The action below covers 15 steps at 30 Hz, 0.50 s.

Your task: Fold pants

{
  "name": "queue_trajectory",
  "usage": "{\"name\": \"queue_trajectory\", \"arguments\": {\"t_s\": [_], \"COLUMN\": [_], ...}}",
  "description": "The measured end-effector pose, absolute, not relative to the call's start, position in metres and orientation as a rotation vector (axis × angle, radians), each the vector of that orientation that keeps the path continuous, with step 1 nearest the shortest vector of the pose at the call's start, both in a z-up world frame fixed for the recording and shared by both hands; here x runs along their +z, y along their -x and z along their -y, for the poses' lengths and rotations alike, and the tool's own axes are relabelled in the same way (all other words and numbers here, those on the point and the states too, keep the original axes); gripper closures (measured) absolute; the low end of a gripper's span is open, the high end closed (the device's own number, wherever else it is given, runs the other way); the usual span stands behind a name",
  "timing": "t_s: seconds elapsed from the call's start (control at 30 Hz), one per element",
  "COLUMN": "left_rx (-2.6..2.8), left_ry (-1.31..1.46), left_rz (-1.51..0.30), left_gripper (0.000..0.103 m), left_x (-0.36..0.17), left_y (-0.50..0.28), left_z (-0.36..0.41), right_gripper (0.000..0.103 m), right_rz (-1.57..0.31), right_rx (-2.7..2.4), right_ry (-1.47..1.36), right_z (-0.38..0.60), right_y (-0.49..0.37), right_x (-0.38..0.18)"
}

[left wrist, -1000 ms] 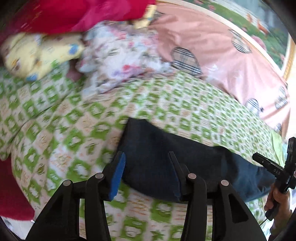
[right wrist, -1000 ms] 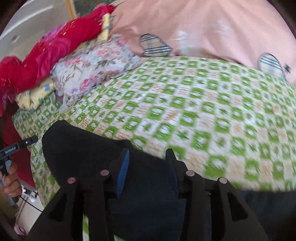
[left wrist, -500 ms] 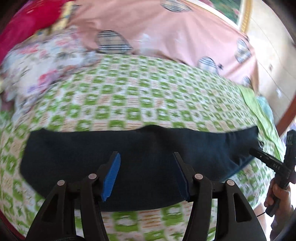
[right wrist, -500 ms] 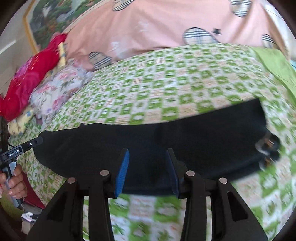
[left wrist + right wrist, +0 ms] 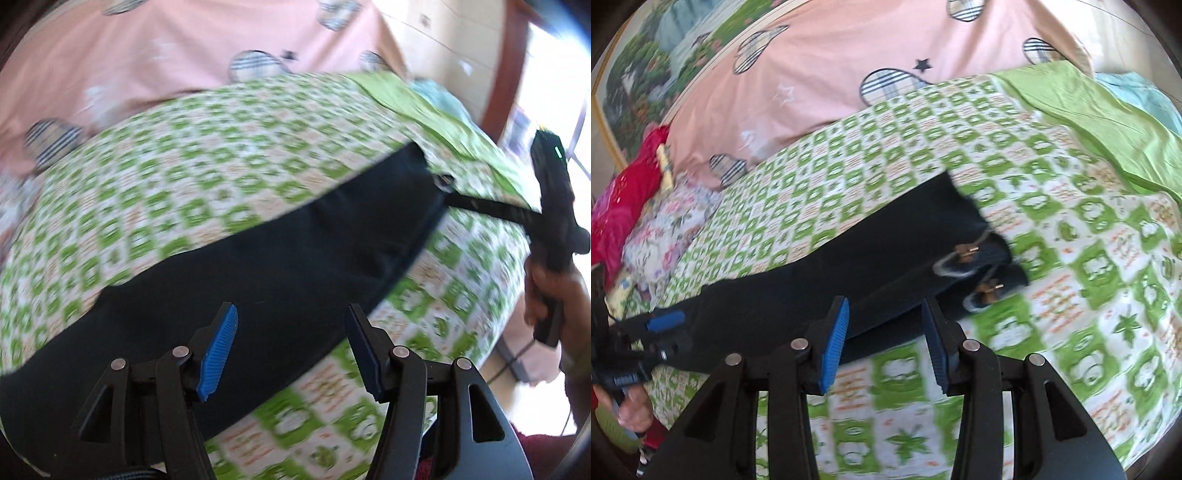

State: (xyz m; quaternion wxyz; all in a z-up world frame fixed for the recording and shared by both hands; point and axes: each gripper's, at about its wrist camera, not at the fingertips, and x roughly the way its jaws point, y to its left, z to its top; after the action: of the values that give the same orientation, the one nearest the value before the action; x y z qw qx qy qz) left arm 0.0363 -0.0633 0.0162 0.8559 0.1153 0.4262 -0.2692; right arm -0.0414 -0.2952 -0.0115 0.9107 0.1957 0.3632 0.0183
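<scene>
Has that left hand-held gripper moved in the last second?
Yes. The left hand-held gripper swung right along the dark pants, away from the red pillows, toward the waistband.

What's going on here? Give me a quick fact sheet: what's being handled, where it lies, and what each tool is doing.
item: dark pants, laid out long and flat
surface: green checked bedspread
behind: pink quilt
left gripper: jaws open, over the pants, holding nothing
right gripper: jaws open, at the near edge of the pants, holding nothing
fold: not yet started from this layout
</scene>
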Motion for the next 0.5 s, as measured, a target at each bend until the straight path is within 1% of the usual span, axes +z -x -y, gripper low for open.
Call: {"name": "queue_trajectory", "arguments": {"t_s": [0.2,0.3,0.43,0.5], "left_rx": [-0.650,-0.670,-0.680,-0.678], "left_ry": [-0.398,-0.443,-0.498,-0.518], "left_rz": [-0.928,-0.959,-0.989,-1.003], "left_gripper": [0.042,0.043,0.051,0.059], "left_x": [-0.007,-0.018,-0.033,-0.039], "left_y": [-0.039,-0.046,-0.052,-0.055], "left_z": [0.110,0.119,0.127,0.130], "right_gripper": [0.061,0.061,0.061,0.061], "right_rz": [-0.750,-0.743,-0.734,-0.737], "right_rx": [0.005,0.009,0.013,0.017], "right_ry": [-0.475,-0.505,-0.526,-0.531], "right_z": [0.322,0.329,0.332,0.332], "right_y": [0.033,0.029,0.024,0.021], "right_x": [-0.021,-0.023,-0.026,-0.029]}}
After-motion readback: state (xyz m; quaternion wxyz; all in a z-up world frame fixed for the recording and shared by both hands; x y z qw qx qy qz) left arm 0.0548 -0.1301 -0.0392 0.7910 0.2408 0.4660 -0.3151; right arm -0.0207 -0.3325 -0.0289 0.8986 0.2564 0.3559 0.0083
